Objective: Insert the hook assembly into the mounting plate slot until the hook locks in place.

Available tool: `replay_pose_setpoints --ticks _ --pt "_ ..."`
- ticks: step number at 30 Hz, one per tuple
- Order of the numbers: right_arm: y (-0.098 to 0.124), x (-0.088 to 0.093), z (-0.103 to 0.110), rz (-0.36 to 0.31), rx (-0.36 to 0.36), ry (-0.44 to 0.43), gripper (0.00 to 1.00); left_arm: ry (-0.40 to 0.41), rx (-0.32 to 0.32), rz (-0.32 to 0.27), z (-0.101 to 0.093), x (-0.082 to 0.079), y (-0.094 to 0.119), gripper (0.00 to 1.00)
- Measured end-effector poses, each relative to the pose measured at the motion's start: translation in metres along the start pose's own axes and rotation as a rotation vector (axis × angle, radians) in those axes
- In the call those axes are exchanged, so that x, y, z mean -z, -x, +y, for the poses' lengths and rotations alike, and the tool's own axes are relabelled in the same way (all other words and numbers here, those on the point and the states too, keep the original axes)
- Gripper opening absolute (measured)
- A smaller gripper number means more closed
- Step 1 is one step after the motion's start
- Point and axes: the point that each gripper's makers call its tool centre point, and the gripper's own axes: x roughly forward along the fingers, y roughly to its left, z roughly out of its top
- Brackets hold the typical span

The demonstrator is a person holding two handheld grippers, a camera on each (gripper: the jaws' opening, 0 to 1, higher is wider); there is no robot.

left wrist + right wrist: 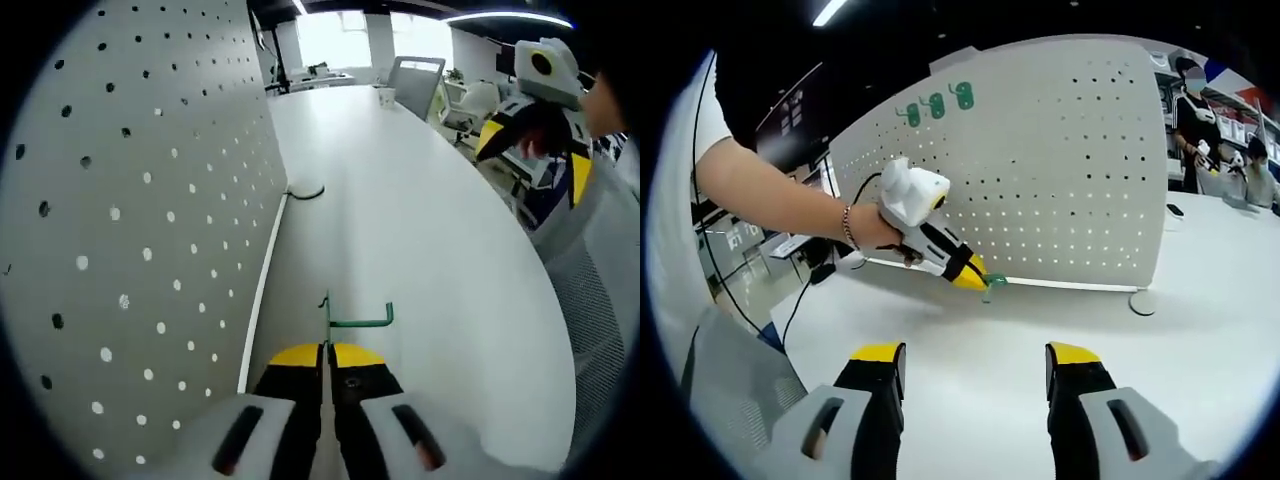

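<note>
Right now the left tongs [325,385] are pressed together on one thin green hook [352,320]. The hook sticks up from between the yellow tips, with a short bar that bends out to the side. It hangs just above the white bench [420,230], near the bottom edge of the white board with holes [140,220]. The board stands up on the bench and has many little round holes in rows. One more green hook [307,192] lies on the bench farther along, right by the foot of the board.

From the right gripper view, the left tongs [980,282] are held by one hand [868,228] with a bracelet on the wrist. Their yellow tips point down at the bench close to the board [1060,170], and a bit of green [994,282] shows at the tips. Three green hooks [936,104] hang in a row near the top of the board. The board rests on a small round foot [1143,301].

The right tongs [975,370] are wide apart and hold nothing. They hang over the bench [980,350], well away from the board. Two people [1195,110] stand far back.
</note>
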Motion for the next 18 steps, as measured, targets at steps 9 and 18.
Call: replay_pose_setpoints --ticks 9,18 --pt "-0.001 -0.006 0.005 -0.010 -0.011 0.012 0.54 0.021 -0.038 -0.071 0.003 -0.012 0.016 0.01" --pt "-0.002 -0.011 0.006 -0.016 -0.016 0.026 0.54 0.047 -0.074 -0.136 0.002 -0.023 0.034 0.01"
